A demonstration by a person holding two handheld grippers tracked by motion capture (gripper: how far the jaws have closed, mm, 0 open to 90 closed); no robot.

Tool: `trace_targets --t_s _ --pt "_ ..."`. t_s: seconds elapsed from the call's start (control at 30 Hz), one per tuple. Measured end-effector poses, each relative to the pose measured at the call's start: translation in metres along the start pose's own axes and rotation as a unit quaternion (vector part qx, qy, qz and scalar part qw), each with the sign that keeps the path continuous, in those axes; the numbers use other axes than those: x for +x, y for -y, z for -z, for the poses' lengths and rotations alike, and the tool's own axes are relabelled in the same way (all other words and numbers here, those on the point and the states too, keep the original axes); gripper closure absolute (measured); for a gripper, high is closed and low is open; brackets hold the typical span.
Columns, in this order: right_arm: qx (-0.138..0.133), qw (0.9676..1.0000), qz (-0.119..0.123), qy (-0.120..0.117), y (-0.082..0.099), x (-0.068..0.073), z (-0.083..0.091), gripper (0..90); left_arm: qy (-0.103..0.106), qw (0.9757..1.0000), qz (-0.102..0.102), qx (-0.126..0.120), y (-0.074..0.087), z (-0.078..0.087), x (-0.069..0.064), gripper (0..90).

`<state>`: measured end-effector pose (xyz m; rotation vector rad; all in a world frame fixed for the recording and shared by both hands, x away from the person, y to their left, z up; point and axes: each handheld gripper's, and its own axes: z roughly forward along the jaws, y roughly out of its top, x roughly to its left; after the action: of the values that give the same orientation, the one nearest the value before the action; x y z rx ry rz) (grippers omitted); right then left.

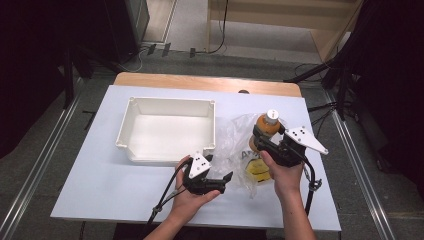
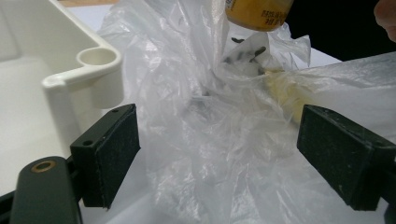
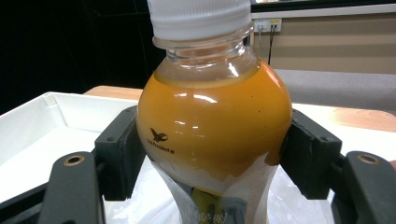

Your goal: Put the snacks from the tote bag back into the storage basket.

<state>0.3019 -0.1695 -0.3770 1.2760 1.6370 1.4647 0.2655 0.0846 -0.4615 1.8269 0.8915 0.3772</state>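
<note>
A bottle of orange juice (image 1: 268,125) with a white cap stands upright in the air at the right of the table, its bottom (image 2: 257,11) just above a crumpled clear plastic bag (image 1: 235,137). My right gripper (image 1: 262,137) is shut on the bottle's belly (image 3: 215,116), one pad on each side. My left gripper (image 1: 227,181) lies low on the table beside the bag, pointing right. Its jaws (image 2: 217,158) stand wide open with loose bag film (image 2: 196,93) between them, and the pads do not press it. Something yellow (image 2: 285,91) lies inside the bag.
A white empty tray (image 1: 170,107) sits left of the bag; its near right corner (image 2: 70,77) is close to my left gripper. The white table top (image 1: 100,175) ends in a wooden strip at the back. Cables trail from both grippers toward the front edge.
</note>
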Motion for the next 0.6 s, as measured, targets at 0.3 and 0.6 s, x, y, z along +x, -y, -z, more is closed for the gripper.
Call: trace_targets --t_s 0.3,0.6 --pt "0.004 1.0000 0.001 -0.004 -0.001 0.002 0.002 30.4 -0.002 0.9999 0.008 -0.011 0.006 0.022 0.017 8.2" --pt "0.007 1.0000 -0.001 -0.001 -0.003 0.004 0.005 30.4 -0.033 0.9990 0.019 -0.023 0.013 0.054 0.049 7.3"
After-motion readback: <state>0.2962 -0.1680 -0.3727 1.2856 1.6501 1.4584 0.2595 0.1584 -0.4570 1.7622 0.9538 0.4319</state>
